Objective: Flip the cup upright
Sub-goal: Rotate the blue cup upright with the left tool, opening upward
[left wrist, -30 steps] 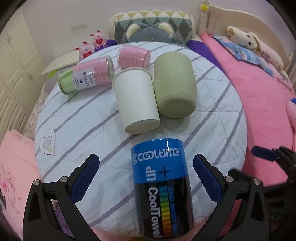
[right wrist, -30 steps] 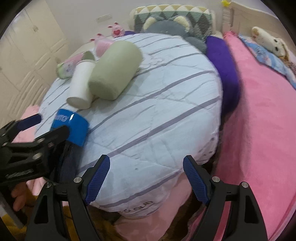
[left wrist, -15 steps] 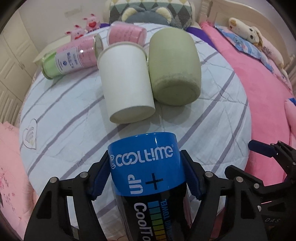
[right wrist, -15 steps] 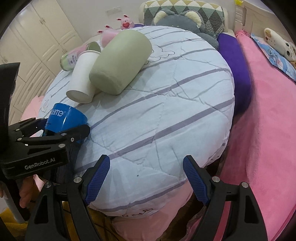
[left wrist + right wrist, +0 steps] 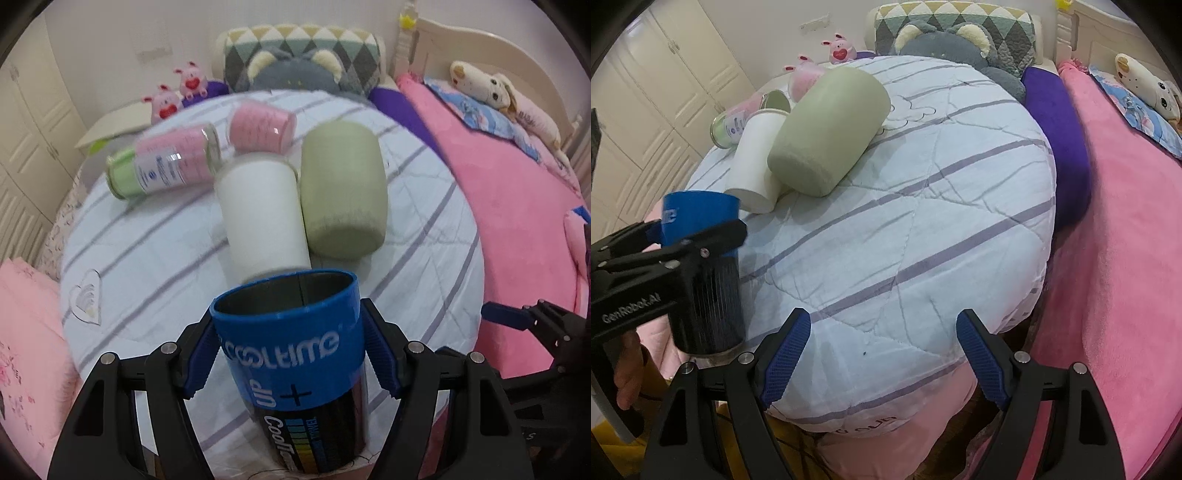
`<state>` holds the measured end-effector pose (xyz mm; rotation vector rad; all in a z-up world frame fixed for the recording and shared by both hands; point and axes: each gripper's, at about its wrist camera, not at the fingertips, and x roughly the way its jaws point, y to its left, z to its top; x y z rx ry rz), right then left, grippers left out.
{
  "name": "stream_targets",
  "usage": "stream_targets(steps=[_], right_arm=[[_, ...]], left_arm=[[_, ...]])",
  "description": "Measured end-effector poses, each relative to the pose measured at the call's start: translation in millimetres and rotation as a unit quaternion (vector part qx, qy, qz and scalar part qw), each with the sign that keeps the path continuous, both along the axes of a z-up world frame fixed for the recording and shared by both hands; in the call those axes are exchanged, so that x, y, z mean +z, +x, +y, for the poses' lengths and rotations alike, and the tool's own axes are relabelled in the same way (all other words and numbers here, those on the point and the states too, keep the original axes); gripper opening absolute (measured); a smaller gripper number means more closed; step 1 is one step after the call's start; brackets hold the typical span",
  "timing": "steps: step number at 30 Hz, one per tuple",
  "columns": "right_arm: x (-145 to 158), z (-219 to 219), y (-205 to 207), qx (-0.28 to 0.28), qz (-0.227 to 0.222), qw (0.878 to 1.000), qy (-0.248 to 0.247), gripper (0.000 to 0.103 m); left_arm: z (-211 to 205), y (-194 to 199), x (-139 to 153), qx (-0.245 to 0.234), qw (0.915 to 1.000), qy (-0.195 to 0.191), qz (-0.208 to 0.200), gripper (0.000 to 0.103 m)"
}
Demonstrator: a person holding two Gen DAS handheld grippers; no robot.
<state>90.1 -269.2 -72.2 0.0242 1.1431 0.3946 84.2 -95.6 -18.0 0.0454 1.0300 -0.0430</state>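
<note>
Blue-banded and black below, the cup [image 5: 295, 354] reads "COOLTIME" with "CoolTowel" upside down in my left wrist view, clamped between my left gripper [image 5: 290, 360] pads, open mouth up, above the striped white quilt [image 5: 155, 251] on the bed. From my right wrist view, "GenRobot.AI" marks that gripper's arm, and my right gripper [image 5: 884, 360] hangs wide apart, holding nothing, over the quilt's near edge.

We see the striped quilt [image 5: 923, 229] bare across its right half and near edge. Far left is crowded: white cup [image 5: 757, 162], green roll [image 5: 827, 133] touching it, clear jar [image 5: 162, 166], pink cup [image 5: 260, 127] behind.
</note>
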Motion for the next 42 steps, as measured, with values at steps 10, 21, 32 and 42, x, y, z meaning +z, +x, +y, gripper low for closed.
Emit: stream_targets(steps=[10, 21, 32, 42], right_arm=[[3.4, 3.5, -2.1, 0.001, -0.004, 1.0, -0.01, 0.083], [5.3, 4.5, -4.7, -0.001, -0.004, 1.0, -0.013, 0.083], [4.9, 7.6, -8.7, -0.005, 0.002, 1.0, -0.02, 0.083], [11.2, 10.1, -30.6, -0.037, -0.002, 0.999, -0.012, 0.083]], left_arm=[[5.6, -2.1, 18.5, 0.002, 0.9994, 0.007, -0.032, 0.069], [8.9, -7.4, 19.8, 0.011, 0.9984, 0.023, -0.051, 0.094], [7.0, -12.9, 21.0, 0.005, 0.9983, 0.018, -0.054, 0.094], [10.9, -33.4, 19.2, -0.02, 0.9983, 0.011, -0.054, 0.094]])
